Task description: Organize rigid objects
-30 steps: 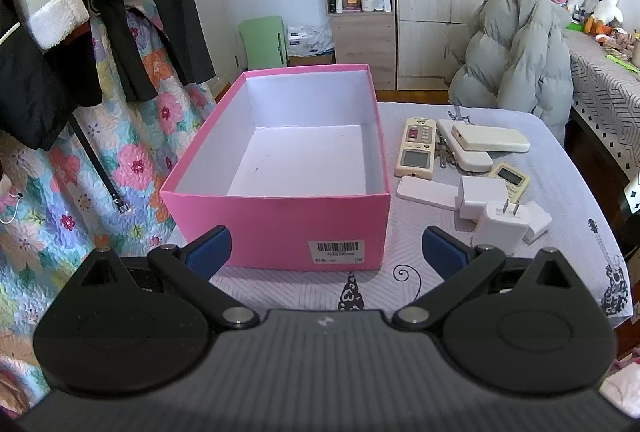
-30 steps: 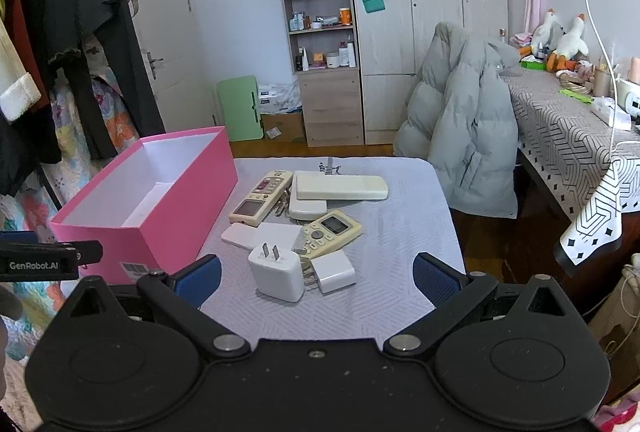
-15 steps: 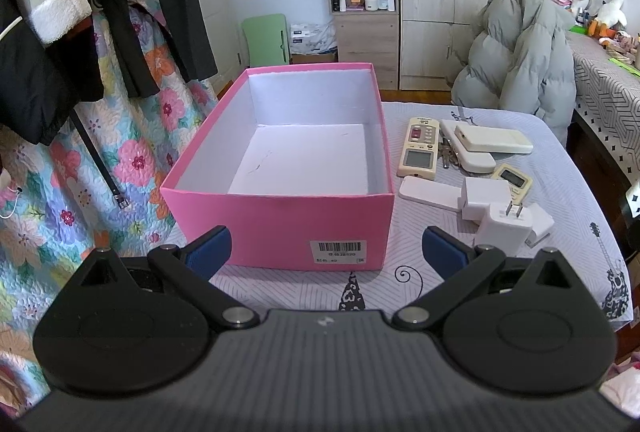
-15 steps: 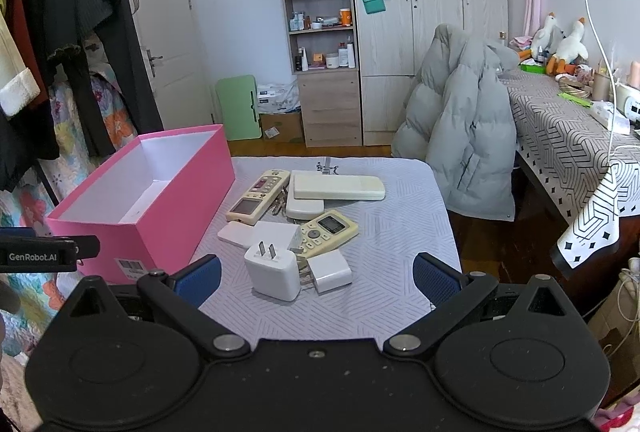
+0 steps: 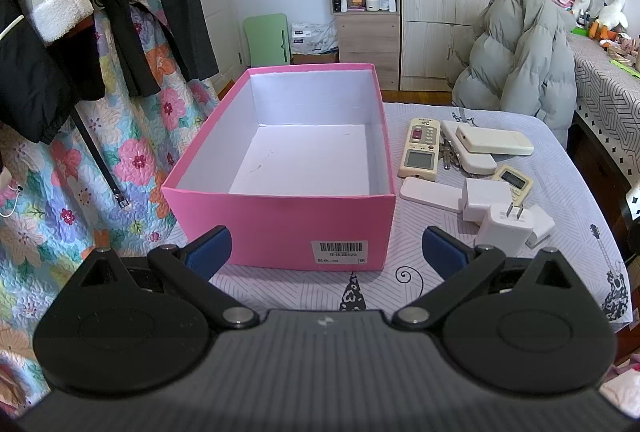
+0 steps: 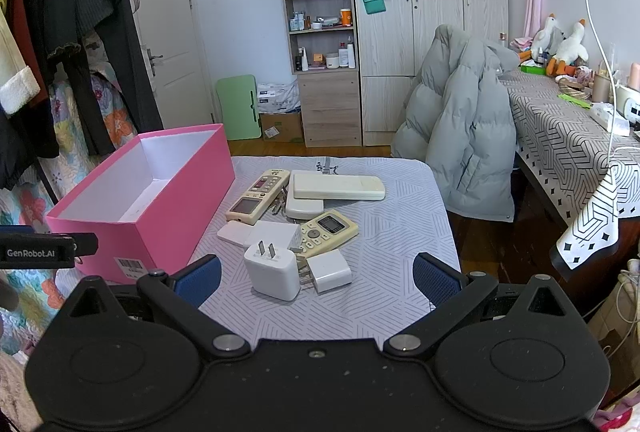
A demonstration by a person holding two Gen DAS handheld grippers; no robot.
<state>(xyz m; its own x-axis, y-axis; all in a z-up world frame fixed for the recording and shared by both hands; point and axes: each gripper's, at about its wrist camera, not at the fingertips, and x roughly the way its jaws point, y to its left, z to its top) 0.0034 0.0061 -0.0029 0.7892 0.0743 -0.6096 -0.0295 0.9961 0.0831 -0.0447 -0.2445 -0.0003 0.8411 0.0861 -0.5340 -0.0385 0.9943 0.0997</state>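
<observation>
An empty pink box (image 5: pixel 280 220) (image 6: pixel 160 216) with a white inside stands on the left of the table. To its right lies a cluster of rigid things: a beige remote (image 5: pixel 420 147) (image 6: pixel 258 195), a long white remote (image 5: pixel 494 139) (image 6: pixel 338 185), a small yellowish remote (image 6: pixel 328 230), a white plug charger (image 5: pixel 504 226) (image 6: pixel 272 270) and a smaller white adapter (image 6: pixel 330 272). My left gripper (image 5: pixel 326 252) is open in front of the box. My right gripper (image 6: pixel 316 274) is open, just short of the chargers, holding nothing.
The table (image 6: pixel 400 232) has a grey patterned cloth. A grey puffer jacket (image 6: pixel 460 135) hangs on a chair behind it. Clothes on a rack (image 5: pixel 60 11) crowd the left. A second covered table (image 6: pixel 568 135) stands at the right.
Both views have shifted slightly closer to the table. No object has moved and both grippers stay open.
</observation>
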